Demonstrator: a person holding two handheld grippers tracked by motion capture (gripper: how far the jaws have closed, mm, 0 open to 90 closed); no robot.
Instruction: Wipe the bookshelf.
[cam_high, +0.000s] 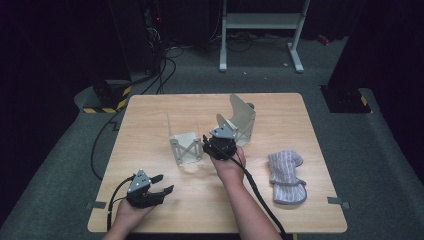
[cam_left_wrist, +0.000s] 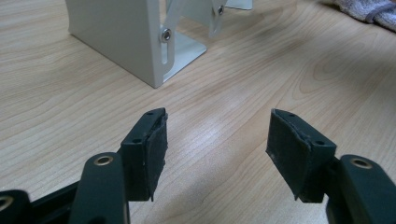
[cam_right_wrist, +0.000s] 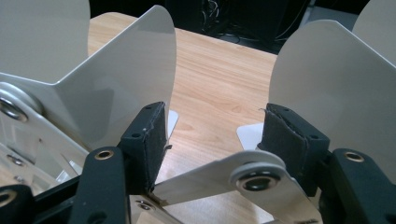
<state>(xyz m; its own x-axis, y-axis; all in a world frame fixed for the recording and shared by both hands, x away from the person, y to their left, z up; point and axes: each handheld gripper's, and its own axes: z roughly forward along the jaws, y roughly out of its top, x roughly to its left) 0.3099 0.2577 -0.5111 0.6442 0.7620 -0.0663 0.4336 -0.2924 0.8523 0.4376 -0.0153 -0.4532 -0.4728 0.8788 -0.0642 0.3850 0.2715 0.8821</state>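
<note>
The right gripper (cam_right_wrist: 212, 135) stands with its jaws wide apart. In the right gripper view its black pads (cam_right_wrist: 156, 140) flank bare wood and the crossed strap of a folding metal rack (cam_right_wrist: 116, 88), whose pale panels rise on either side; whether the pads touch those panels cannot be told, and nothing is clamped between them. The left gripper (cam_left_wrist: 217, 149) is likewise spread wide, with only wood grain between its pads (cam_left_wrist: 156, 151) and nothing in its hold.

The right gripper view gives the close detail: a riveted pivot where two flat straps cross just before the jaws, rounded panel tops, and smooth off-white painted metal. The left gripper view shows another part from low down: a flat upright wall (cam_left_wrist: 116, 35) with a screw at its corner, a foot plate flat on the table, and a corner of striped cloth (cam_left_wrist: 369, 10) at the far edge.

The high view sets these in place. The rack (cam_high: 210, 135) stands near the middle of the wooden table (cam_high: 150, 107), its low box-like section with crossed braces toward the left and its taller curved panel behind the right gripper (cam_high: 220, 142). The left gripper (cam_high: 160, 184) rests at the near left, well apart from the rack. The cloth shows as a striped oven mitt (cam_high: 286, 176) lying flat, to the right.
</note>
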